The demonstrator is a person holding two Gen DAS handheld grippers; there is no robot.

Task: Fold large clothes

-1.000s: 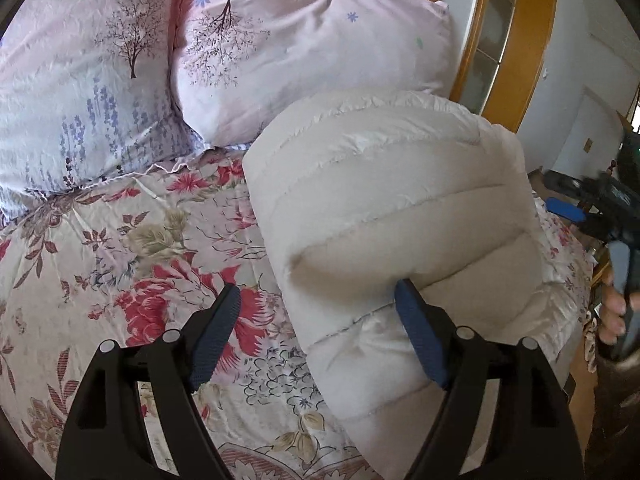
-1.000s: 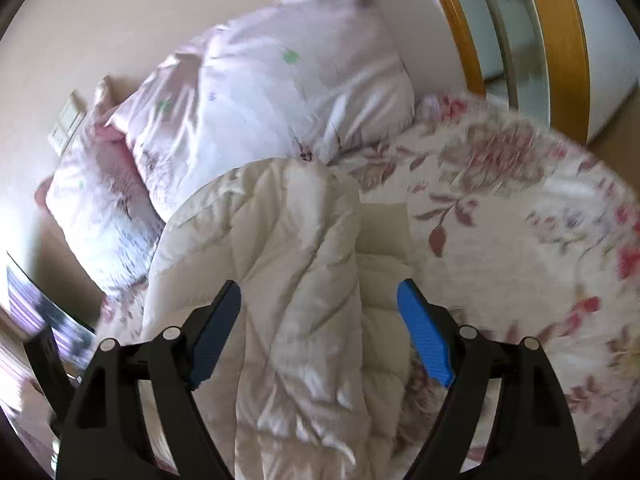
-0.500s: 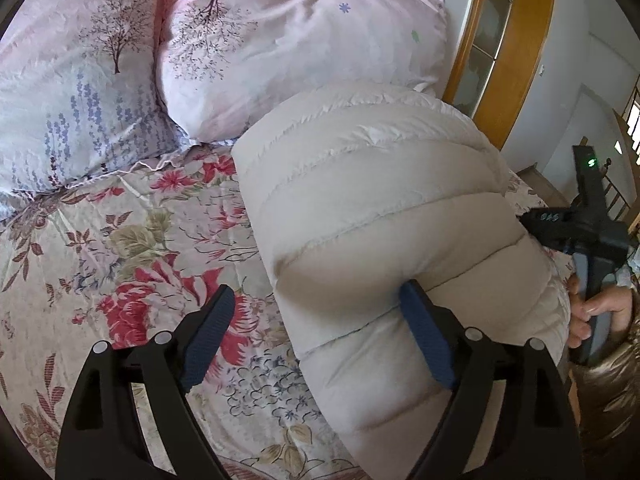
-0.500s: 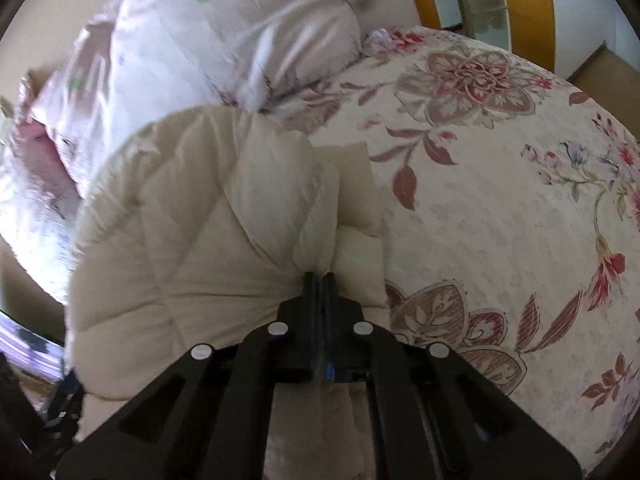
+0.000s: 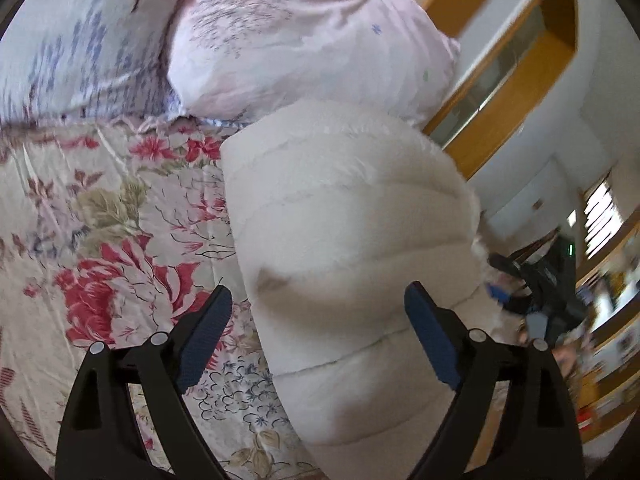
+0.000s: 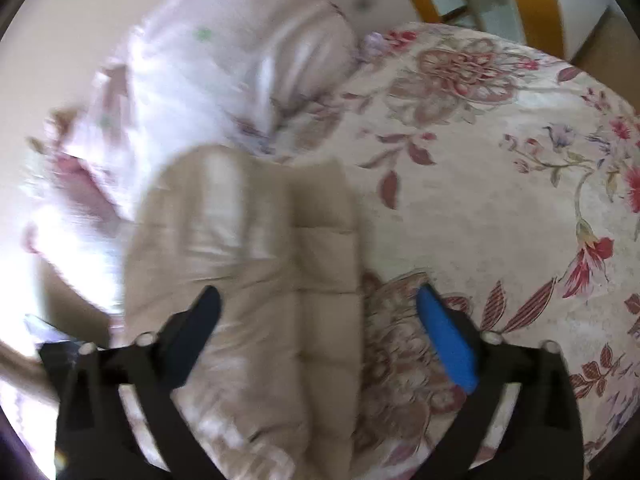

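Observation:
A cream quilted puffer jacket [image 5: 348, 220] lies folded into a thick bundle on the floral bedspread [image 5: 100, 248]. My left gripper [image 5: 316, 300] hovers over its near end with the jaws opening. Its right pad is over the jacket and its left pad over the bedspread, and neither presses on anything. In the right wrist view the same jacket [image 6: 248, 240] is blurred and lies below and between the fingers of my right gripper [image 6: 318, 298]. These jaws are opening wide and the pads stand clear of the cloth. The right gripper [image 5: 520, 300] also shows, blurred, beyond the bundle's far side.
Two pink printed pillows [image 5: 304, 40] lie against the head of the bed behind the jacket. A wooden door frame [image 5: 516, 80] stands past the bed's far side. Bare floral bedspread [image 6: 500, 200] spreads to the right of the jacket up to the bed edge.
The right gripper, shut on a fold of the jacket half a second ago, has let go and now stands wide open. The left view has rolled and shifted; the bundle stays put.

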